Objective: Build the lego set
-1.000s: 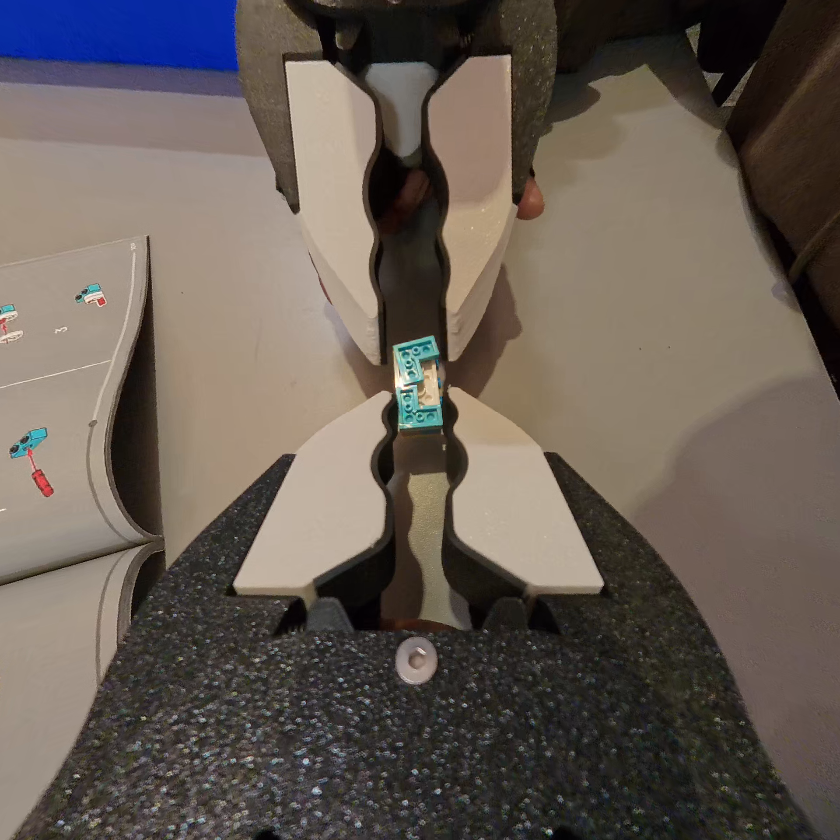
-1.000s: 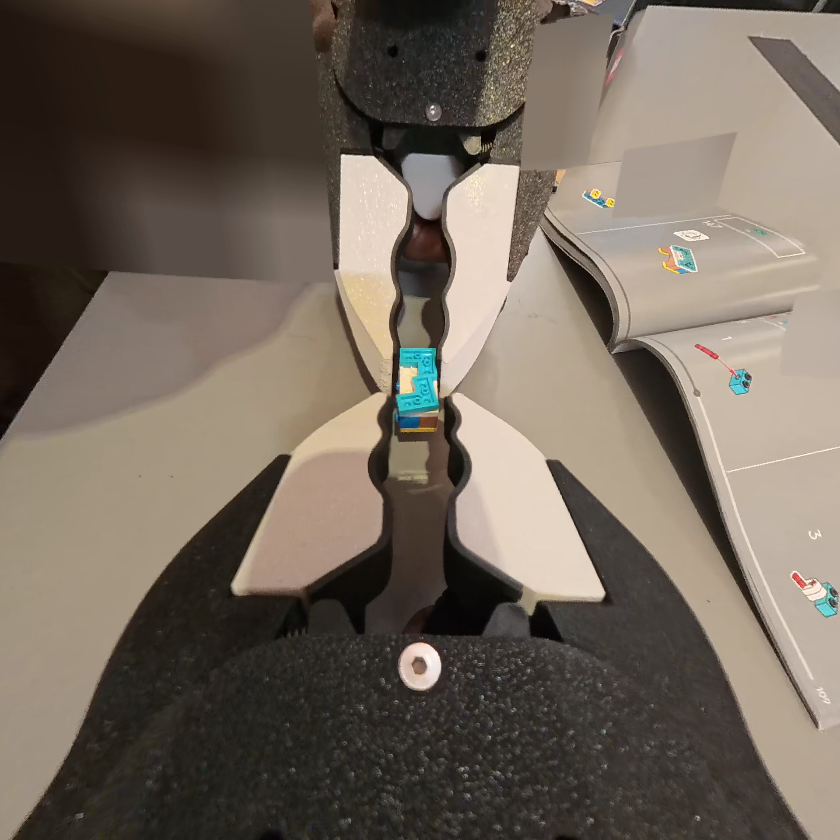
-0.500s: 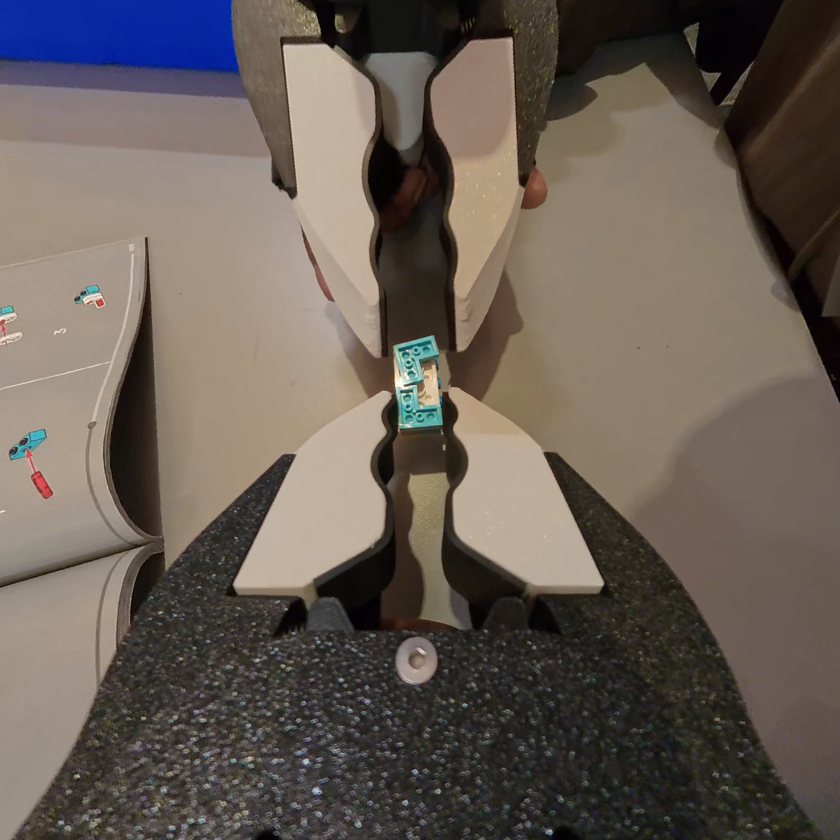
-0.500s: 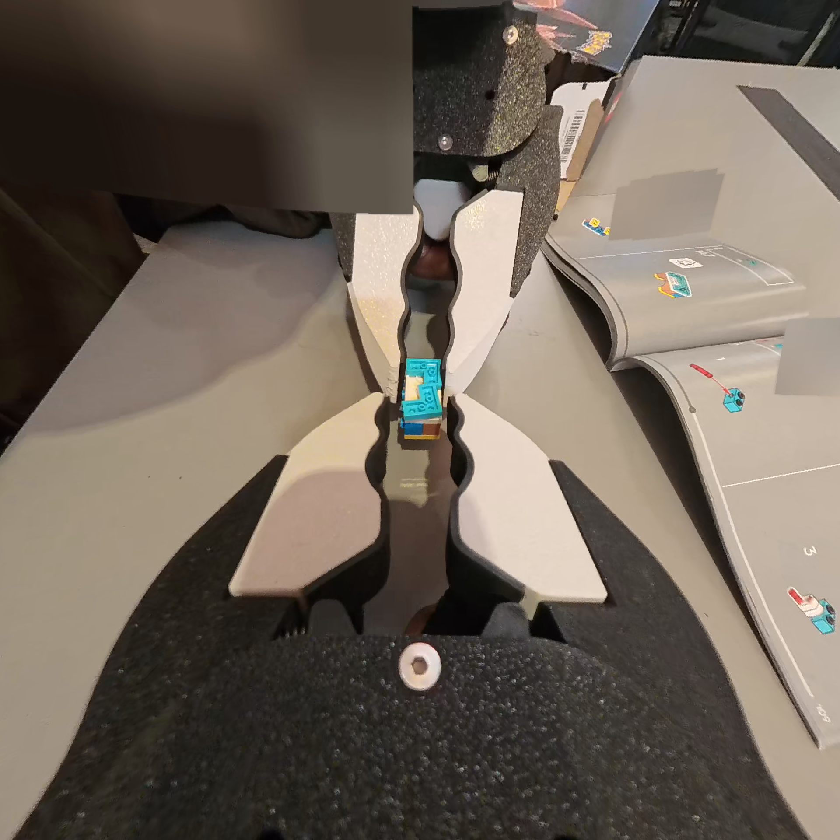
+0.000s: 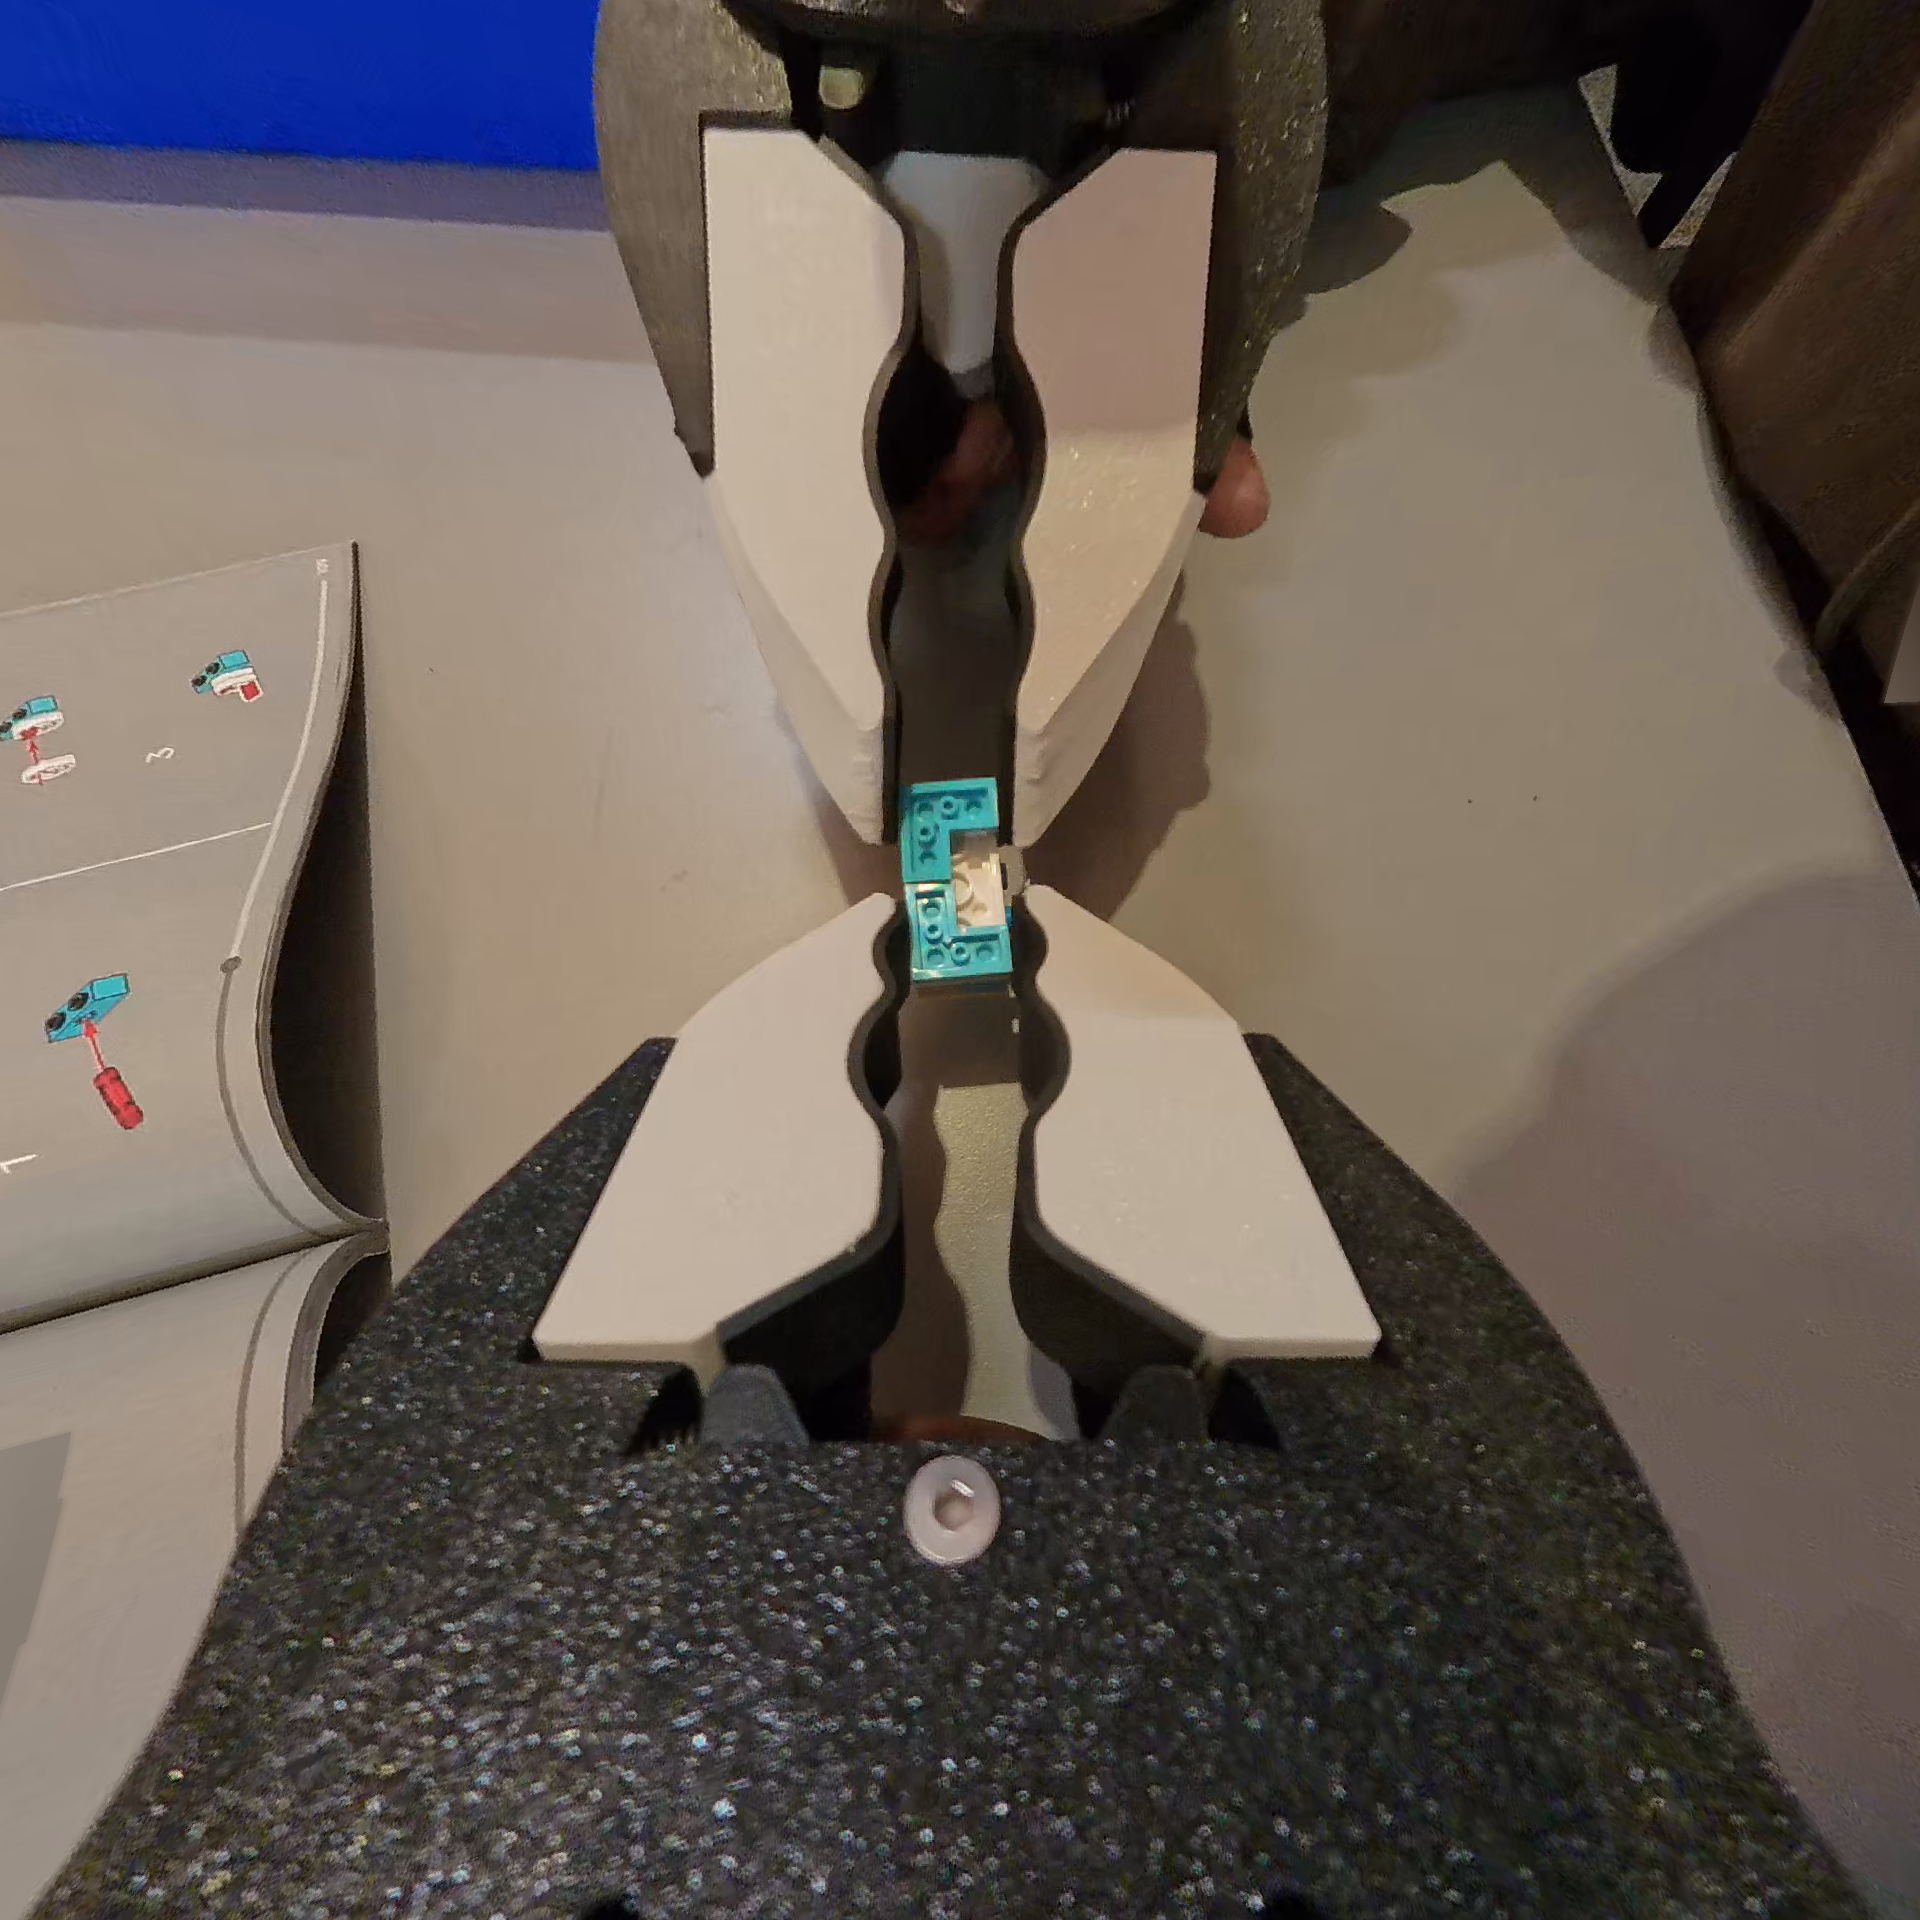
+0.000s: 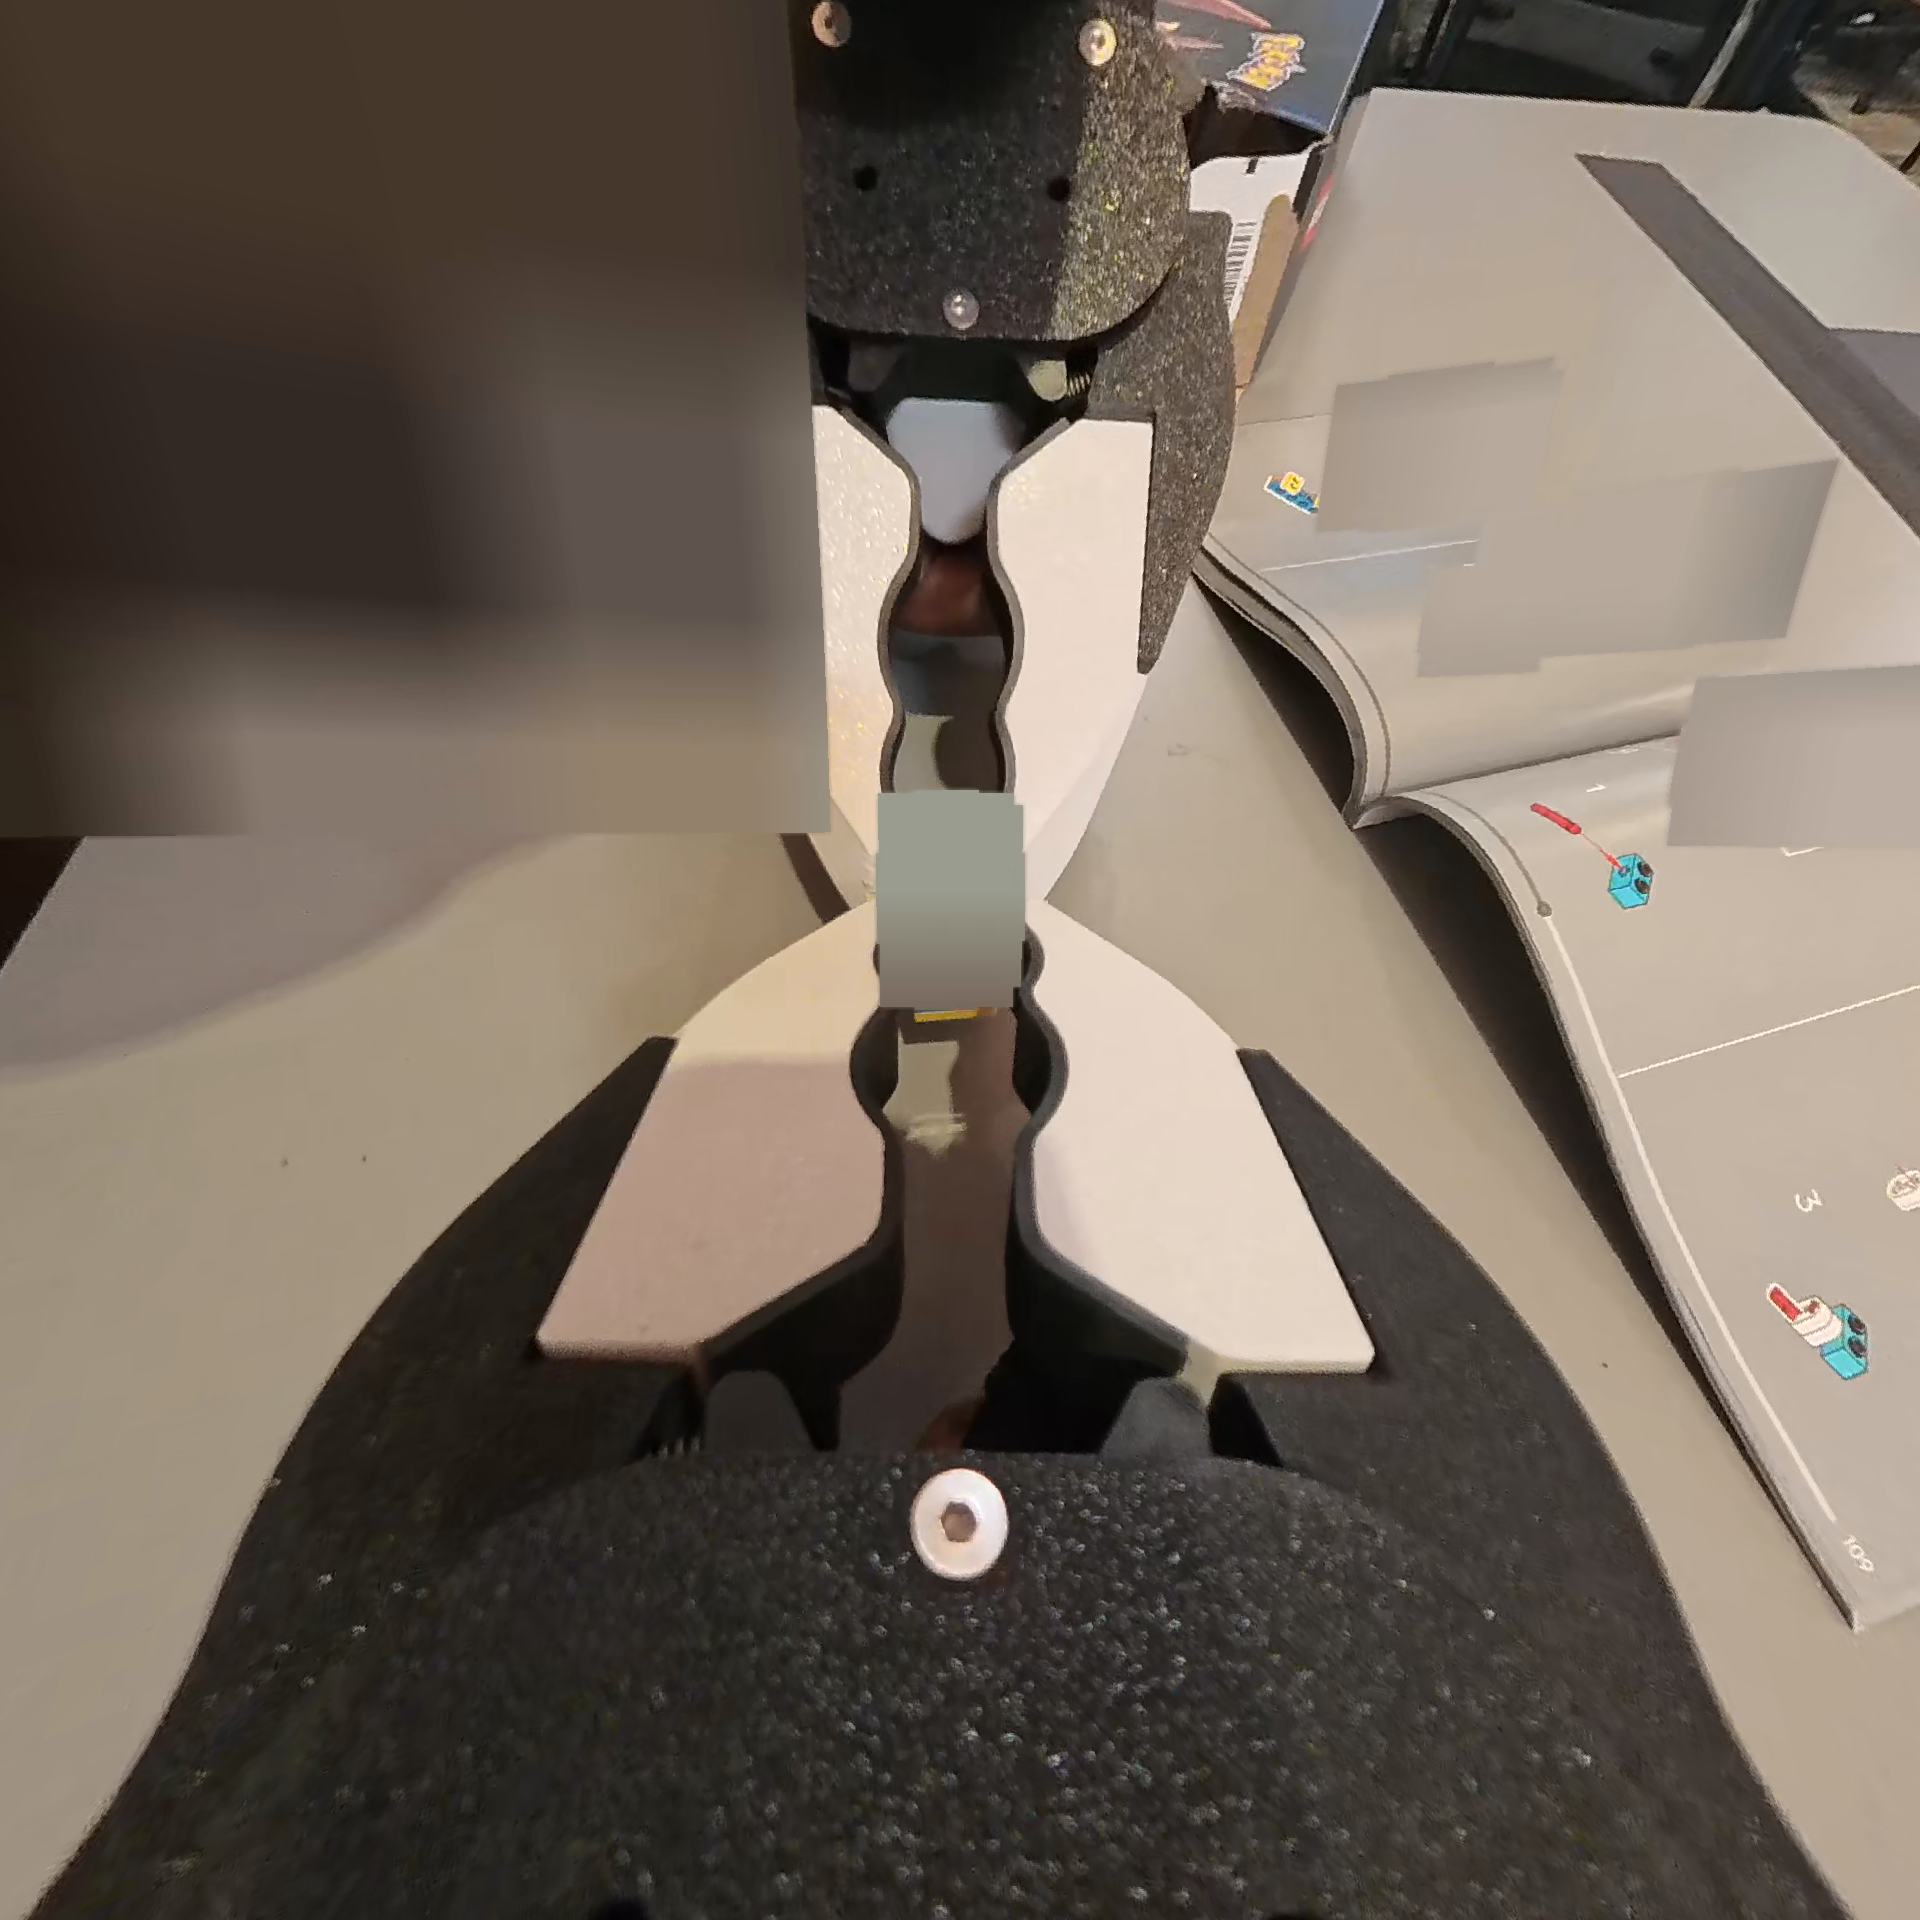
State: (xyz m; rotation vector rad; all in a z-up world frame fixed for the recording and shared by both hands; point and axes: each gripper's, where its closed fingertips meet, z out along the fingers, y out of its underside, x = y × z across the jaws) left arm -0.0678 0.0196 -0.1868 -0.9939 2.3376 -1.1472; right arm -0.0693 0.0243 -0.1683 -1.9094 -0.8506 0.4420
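Note:
A small lego assembly (image 5: 951,896) of teal angled plates over a white piece is held above the grey table (image 5: 1455,727). My left gripper (image 5: 961,914) reaches in from below and is shut on its near end. My right gripper (image 5: 951,826) comes in from the far side, tip to tip with the left, and is shut on its far end. In the right wrist view a patch covers the assembly. Only a blue and yellow bit (image 6: 940,1016) shows between the right gripper (image 6: 951,945) tips, with the left gripper (image 6: 951,821) opposite.
An open grey instruction booklet (image 5: 156,883) lies to the left, and it shows on the right in the right wrist view (image 6: 1714,1039). A lego box (image 6: 1278,62) stands behind it. Dark furniture (image 5: 1818,416) borders the table's right edge. A fingertip (image 5: 1236,499) shows beside the right gripper. My left and right fingertips are right by each other.
Both grippers stay clamped on the assembly. The right gripper has shifted and tilted slightly, so the left gripper's body shows more in its view. The assembly has barely moved.

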